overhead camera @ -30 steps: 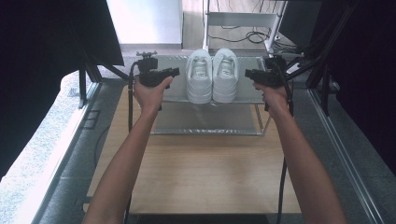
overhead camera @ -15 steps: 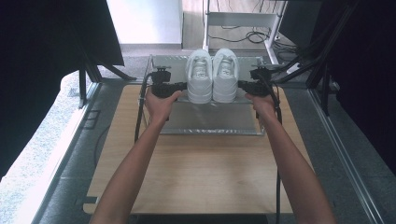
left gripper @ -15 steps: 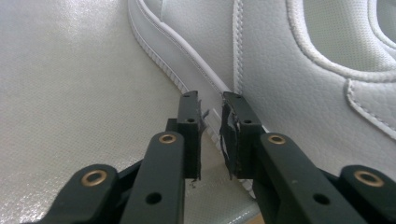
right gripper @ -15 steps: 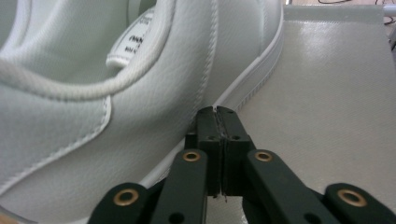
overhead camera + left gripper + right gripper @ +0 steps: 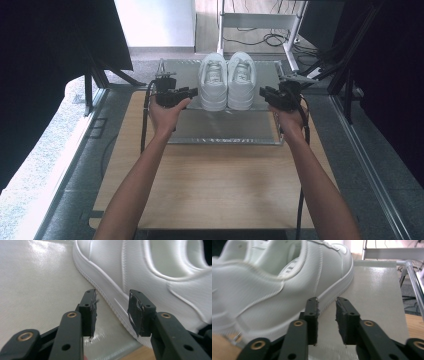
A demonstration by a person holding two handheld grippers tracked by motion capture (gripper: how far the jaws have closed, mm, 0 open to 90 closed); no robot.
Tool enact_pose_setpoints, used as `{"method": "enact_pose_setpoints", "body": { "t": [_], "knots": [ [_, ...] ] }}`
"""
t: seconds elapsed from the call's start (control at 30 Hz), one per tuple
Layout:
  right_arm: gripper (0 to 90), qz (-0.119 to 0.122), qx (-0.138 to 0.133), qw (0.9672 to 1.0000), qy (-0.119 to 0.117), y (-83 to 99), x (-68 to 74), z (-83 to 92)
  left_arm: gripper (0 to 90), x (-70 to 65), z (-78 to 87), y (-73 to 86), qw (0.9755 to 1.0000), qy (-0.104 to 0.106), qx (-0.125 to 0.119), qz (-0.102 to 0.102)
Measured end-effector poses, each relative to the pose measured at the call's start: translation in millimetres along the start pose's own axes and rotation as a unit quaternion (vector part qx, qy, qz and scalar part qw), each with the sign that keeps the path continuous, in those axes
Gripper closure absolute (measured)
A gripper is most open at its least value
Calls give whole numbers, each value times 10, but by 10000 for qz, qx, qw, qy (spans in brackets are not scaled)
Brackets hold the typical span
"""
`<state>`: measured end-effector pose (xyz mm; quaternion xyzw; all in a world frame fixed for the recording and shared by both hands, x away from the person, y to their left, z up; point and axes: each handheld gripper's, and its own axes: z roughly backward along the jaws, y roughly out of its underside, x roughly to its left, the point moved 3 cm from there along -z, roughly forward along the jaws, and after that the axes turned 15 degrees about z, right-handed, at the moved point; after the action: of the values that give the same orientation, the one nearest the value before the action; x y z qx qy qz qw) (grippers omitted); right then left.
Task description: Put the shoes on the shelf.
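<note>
Left gripper view: white leather left sneaker is cut off at top and right edges; toe and heel out of frame. Right gripper view: white leather right sneaker is blurred at the near heel and cropped at the left edge. High view: both forearms run off the bottom edge; the jaws' gap is too small to judge there.

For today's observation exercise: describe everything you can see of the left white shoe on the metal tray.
The left shoe is a white low-top sneaker, smooth and leather-like, with stitched panels and a ribbed rubber sole. It stands upright on the grey metal tray, right beside its twin. The left gripper, jaws open, points at its outer side, not gripping it.
</note>
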<state>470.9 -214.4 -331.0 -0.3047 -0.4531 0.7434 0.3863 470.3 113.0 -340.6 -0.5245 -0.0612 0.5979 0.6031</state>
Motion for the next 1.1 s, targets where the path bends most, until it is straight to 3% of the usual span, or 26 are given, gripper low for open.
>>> {"method": "enact_pose_setpoints", "body": {
  "t": [0.1,0.13,0.2,0.3,0.43,0.57,0.67,0.83,1.1],
  "knots": [
    [654,117,-59,9999,-36,60,31,87,553,5,148,88,9998,126,6,-145],
    [632,140,-109,9997,-157,144,78,183,535,22,253,180,9995,127,-5,-279],
    [620,157,-139,9995,-237,209,109,246,517,54,335,271,9993,134,20,-348],
    [594,177,-221,9987,-435,353,168,364,499,128,453,443,9992,264,106,-283],
    [546,264,-223,9984,-442,540,228,484,447,222,576,674,9985,354,274,-316],
    [508,321,-258,9984,-379,663,262,567,426,259,650,820,9982,335,270,-409],
    [489,403,-302,9976,-480,829,305,650,408,287,714,1010,9976,344,313,-518],
    [478,424,-285,9967,-625,1032,357,722,399,313,794,1198,9963,514,416,-553],
    [471,324,-148,9973,-635,1350,365,799,381,412,877,1401,9965,437,451,-550]
  ]
}}
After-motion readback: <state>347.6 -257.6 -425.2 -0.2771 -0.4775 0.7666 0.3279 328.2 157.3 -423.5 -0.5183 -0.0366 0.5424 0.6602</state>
